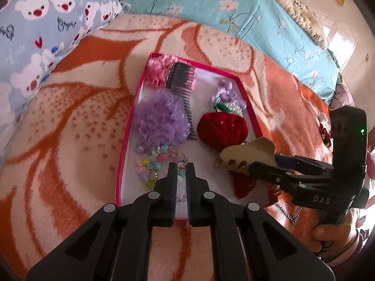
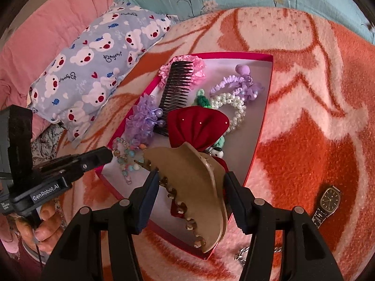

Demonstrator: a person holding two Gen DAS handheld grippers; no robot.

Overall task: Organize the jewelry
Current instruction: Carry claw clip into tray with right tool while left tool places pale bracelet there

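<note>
A pink-rimmed box (image 1: 131, 121) (image 2: 267, 121) lies on the orange blanket. In it are a black comb (image 1: 185, 89) (image 2: 178, 86), a purple frilly scrunchie (image 1: 161, 119) (image 2: 140, 121), a red velvet bow (image 1: 220, 128) (image 2: 196, 124), a pearl bracelet (image 2: 234, 105) and a coloured bead bracelet (image 1: 159, 161) (image 2: 124, 157). My right gripper (image 2: 192, 175) (image 1: 255, 168) is shut on a beige claw hair clip (image 2: 199, 187) (image 1: 243, 154), held over the box's near corner. My left gripper (image 1: 181, 166) (image 2: 105, 154) is shut just above the bead bracelet, with nothing seen between its fingers.
A gold-faced wristwatch (image 2: 328, 201) and a silver chain (image 2: 243, 255) (image 1: 293, 215) lie on the blanket (image 1: 70, 128) outside the box, on my right. A bear-print pillow (image 1: 35, 35) (image 2: 93, 70) borders the left side. A hand (image 2: 44, 224) holds each gripper's handle.
</note>
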